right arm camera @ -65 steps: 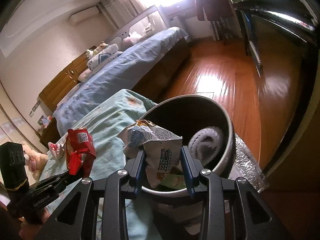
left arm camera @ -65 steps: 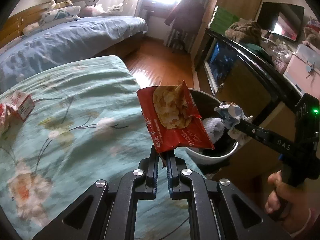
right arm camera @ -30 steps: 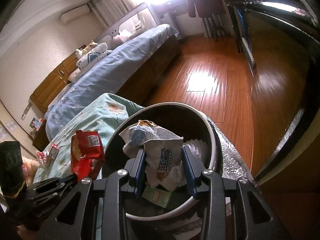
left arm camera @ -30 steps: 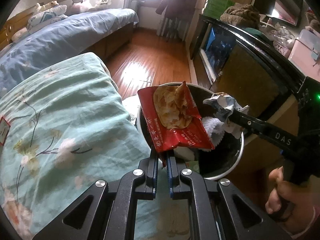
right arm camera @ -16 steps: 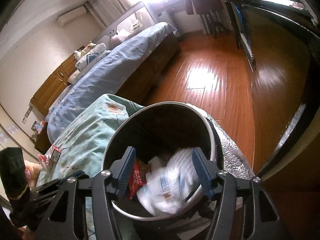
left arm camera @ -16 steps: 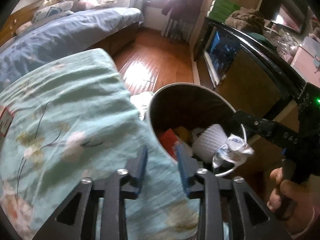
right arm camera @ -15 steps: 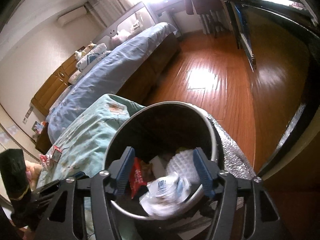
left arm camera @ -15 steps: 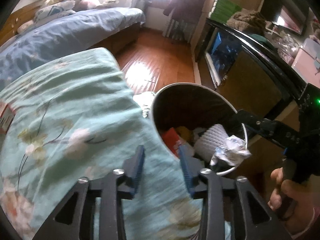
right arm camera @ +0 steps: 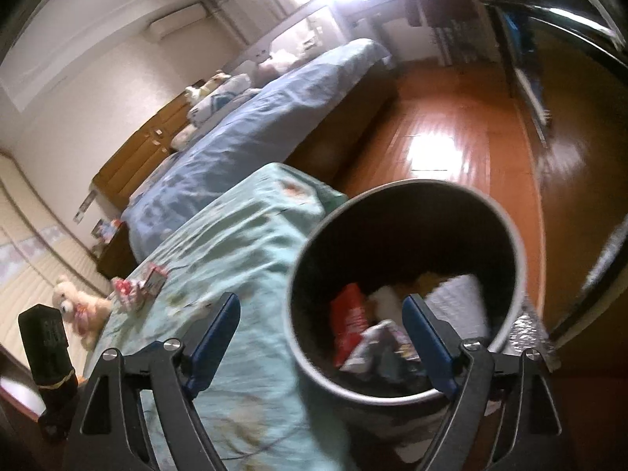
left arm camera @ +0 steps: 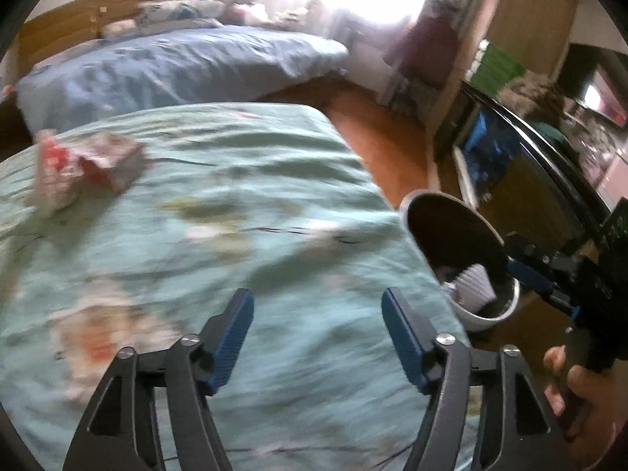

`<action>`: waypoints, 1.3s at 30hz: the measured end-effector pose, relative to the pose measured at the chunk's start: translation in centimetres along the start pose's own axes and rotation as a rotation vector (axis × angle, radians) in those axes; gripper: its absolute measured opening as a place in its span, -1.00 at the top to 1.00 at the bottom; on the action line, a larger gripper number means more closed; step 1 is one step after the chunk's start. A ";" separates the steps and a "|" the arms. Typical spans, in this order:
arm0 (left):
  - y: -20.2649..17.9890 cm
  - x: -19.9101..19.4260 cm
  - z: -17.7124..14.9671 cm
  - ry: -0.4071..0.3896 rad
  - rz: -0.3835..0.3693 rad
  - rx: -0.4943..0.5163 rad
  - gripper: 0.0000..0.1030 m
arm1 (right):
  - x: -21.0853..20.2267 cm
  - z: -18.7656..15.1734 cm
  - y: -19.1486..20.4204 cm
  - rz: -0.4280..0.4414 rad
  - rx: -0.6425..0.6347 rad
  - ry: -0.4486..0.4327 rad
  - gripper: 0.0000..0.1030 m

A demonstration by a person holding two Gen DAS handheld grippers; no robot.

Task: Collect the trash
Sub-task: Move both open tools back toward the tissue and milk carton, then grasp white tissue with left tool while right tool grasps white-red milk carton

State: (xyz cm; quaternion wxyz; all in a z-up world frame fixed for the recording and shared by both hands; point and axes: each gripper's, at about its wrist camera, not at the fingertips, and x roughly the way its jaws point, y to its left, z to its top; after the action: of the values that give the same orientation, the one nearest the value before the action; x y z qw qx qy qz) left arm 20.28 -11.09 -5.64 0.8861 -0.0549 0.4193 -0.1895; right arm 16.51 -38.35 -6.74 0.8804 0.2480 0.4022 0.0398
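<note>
A round trash bin (right arm camera: 514, 251) stands on the floor by the bed's right edge and also shows in the left wrist view (left arm camera: 477, 318). Inside it lie a red snack bag (right arm camera: 347, 324), a crumpled silver wrapper (right arm camera: 378, 347) and white ribbed packing (left arm camera: 477, 282). My left gripper (left arm camera: 318, 337) is open and empty over the teal floral bedspread (left arm camera: 219, 235). My right gripper (right arm camera: 320, 339) is open and empty, just above the bin's near rim. Red-and-white cartons (left arm camera: 84, 167) lie on the bedspread at the far left and also show in the right wrist view (right arm camera: 137, 280).
A second bed with a blue cover (left arm camera: 176, 66) stands behind. Wooden floor (right arm camera: 451, 149) lies between the beds and a dark cabinet (left arm camera: 522, 180) on the right. A teddy bear (right arm camera: 78, 304) sits at the bed's far side.
Both grippers opened and dropped their trash into the bin: the red snack bag from the left, the crumpled wrapper from the right. The left gripper then swung left over the bedspread.
</note>
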 end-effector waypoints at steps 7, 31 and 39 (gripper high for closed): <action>4.6 -4.0 -0.8 -0.070 0.102 -0.080 -0.49 | 1.8 -0.9 4.1 0.062 -0.068 0.030 -0.67; 14.6 -5.7 0.2 -0.104 0.279 -0.208 -0.49 | 9.7 -2.8 15.1 0.219 -0.334 0.157 -0.69; 17.0 -3.6 2.9 -0.107 0.275 -0.209 -0.46 | 13.1 -2.3 18.1 0.244 -0.410 0.193 -0.69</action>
State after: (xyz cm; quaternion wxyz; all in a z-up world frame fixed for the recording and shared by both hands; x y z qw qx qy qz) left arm 25.34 5.74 -5.51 0.9142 -0.0989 0.3926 -0.0186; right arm 25.98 -18.08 -8.52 0.8586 0.1064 0.4348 0.2500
